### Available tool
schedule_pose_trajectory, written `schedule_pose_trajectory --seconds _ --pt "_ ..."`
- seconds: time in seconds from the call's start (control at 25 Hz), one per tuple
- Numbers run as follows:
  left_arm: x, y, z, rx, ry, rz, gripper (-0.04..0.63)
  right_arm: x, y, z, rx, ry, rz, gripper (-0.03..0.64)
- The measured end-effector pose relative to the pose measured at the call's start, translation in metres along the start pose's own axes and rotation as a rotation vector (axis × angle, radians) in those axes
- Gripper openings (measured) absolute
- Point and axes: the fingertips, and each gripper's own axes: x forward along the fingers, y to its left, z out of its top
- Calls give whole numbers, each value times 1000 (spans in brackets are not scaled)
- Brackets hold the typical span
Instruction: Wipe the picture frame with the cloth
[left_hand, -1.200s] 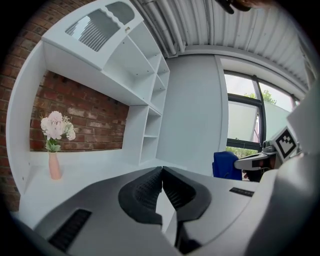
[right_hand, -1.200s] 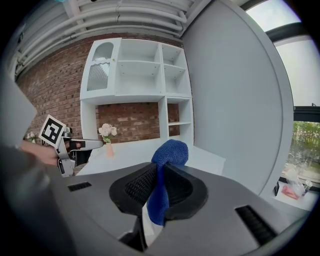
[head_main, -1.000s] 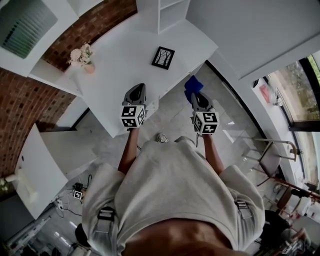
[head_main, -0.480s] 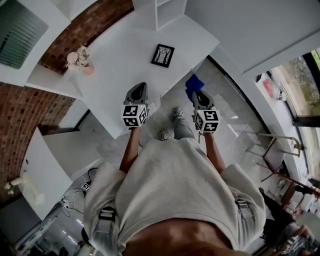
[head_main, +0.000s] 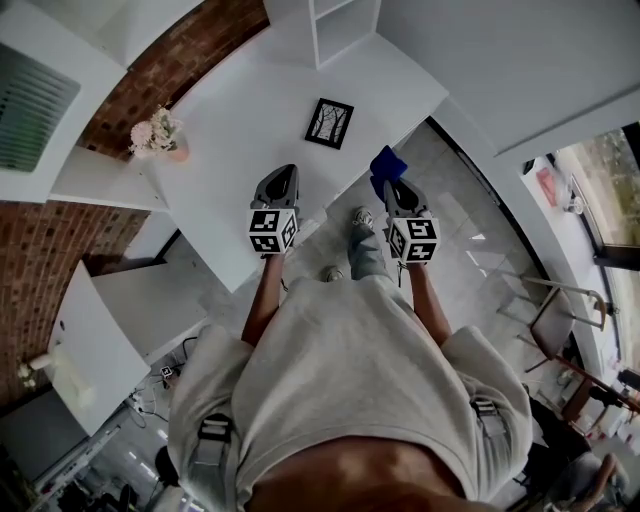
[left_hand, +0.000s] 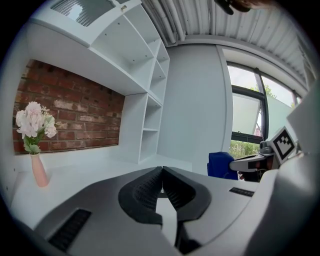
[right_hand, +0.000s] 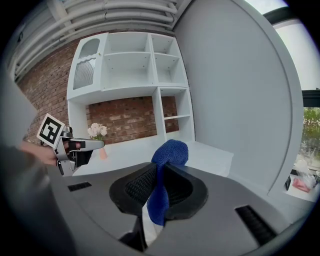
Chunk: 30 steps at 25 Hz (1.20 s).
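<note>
A black picture frame (head_main: 329, 123) lies flat on the white desk (head_main: 240, 130), ahead of both grippers. My right gripper (head_main: 390, 184) is shut on a blue cloth (head_main: 386, 166), which bunches up past the jaw tips just off the desk's near edge; the blue cloth (right_hand: 167, 156) also hangs down between the jaws in the right gripper view. My left gripper (head_main: 280, 178) is shut and holds nothing, hovering over the near part of the desk. In the left gripper view the left gripper (left_hand: 161, 171) has its jaws pressed together. The frame does not show in either gripper view.
A pink vase of pale flowers (head_main: 160, 133) stands at the desk's left side against a brick wall (head_main: 185, 55). White shelving (head_main: 340, 25) rises at the back of the desk. The person's shoes (head_main: 362, 220) stand on the tiled floor by the desk edge.
Both grippers have moved forward toward the desk with the person's step. The right gripper still holds the cloth, and the left stays shut.
</note>
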Motion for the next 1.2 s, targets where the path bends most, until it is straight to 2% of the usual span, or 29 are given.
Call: schedule_pose_trajectory --seconds 0.24,0.76,1.2 --pt "41 13 10 -7 18 33 17 45 -24 16 4 13 37 58" --pt "120 39 36 -46 45 160 17 141 -67 67 -20 34 179 58" --pt "172 58 48 -53 76 275 17 212 -96 82 -42 81 315 58"
